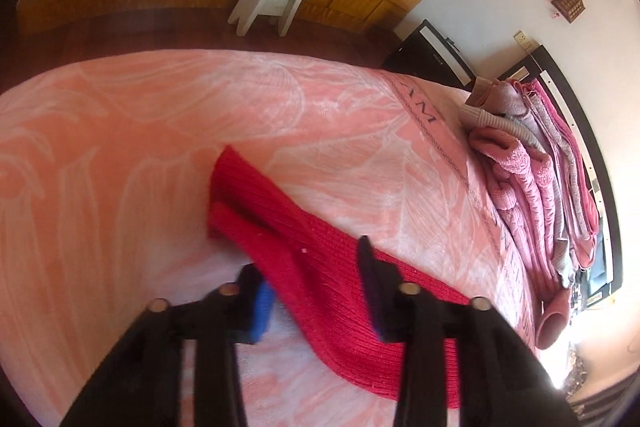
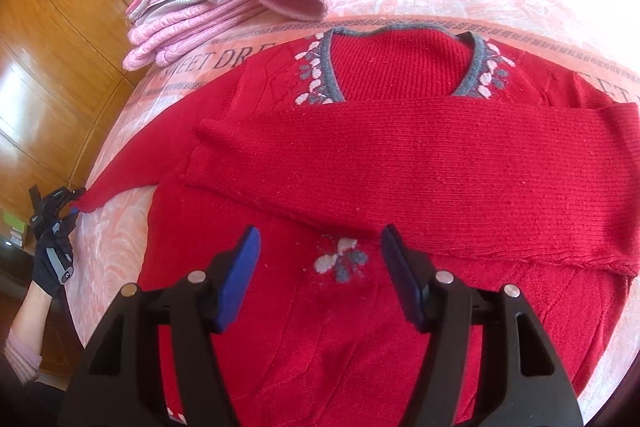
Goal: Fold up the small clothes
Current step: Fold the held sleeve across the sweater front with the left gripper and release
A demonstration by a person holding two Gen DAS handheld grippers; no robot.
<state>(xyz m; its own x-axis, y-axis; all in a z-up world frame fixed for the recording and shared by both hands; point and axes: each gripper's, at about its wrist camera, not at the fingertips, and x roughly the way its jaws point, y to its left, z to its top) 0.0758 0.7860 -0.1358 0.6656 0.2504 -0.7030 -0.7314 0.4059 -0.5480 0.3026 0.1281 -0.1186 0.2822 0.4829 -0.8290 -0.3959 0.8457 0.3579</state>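
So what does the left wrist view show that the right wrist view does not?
Only the left wrist view shows the white stool on the floor, the wall socket and the left gripper close up, jaws open over one red sleeve.

Only the right wrist view shows the sweater's grey neckline, the other sleeve folded across the chest, the gloved hand and the right gripper, jaws open.

Both show the red sweater, the pink blanket and the folded pink pile.
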